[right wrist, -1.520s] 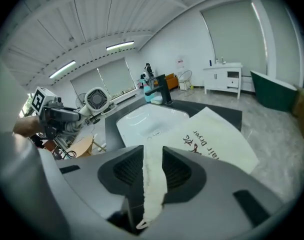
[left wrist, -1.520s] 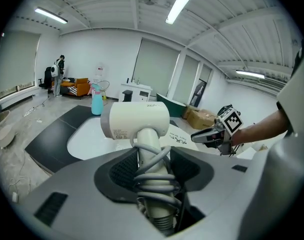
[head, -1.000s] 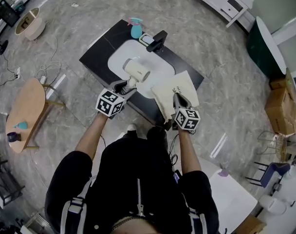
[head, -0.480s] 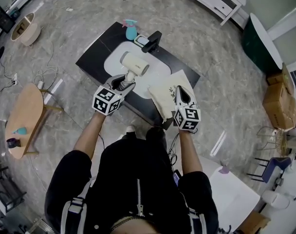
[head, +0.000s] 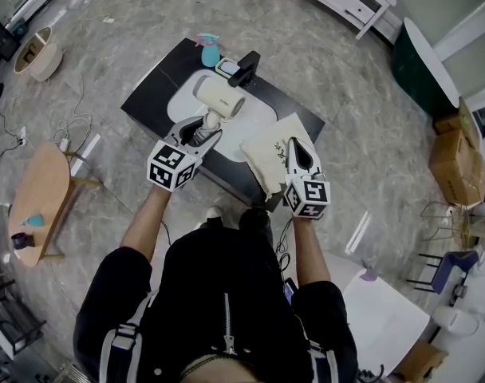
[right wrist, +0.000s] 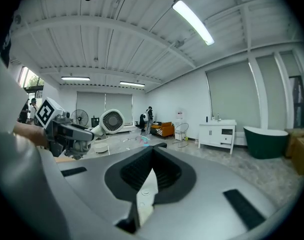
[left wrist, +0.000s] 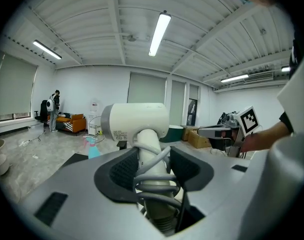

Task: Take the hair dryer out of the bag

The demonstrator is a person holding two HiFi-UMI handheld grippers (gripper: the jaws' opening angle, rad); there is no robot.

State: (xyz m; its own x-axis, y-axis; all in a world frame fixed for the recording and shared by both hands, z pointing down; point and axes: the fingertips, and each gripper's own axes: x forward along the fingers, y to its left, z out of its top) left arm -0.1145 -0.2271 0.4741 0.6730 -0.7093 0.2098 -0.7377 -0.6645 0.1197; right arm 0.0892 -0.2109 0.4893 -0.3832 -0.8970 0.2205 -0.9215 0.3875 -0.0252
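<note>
here the left tongs (head: 203, 131) clench the hair dryer (head: 220, 96) by its cord-wrapped handle, over the desk (head: 151, 94) and outside the bag (head: 268, 156), whose fabric the right tongs (head: 295, 150) pinch. the handle could slip on the loose cord coils and drop.

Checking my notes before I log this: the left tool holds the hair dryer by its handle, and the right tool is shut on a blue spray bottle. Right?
Not quite. The right tool is shut on the cream bag instead; the right gripper view shows its fabric pinched between the jaws. The left tool does hold the hair dryer by its handle.
</note>
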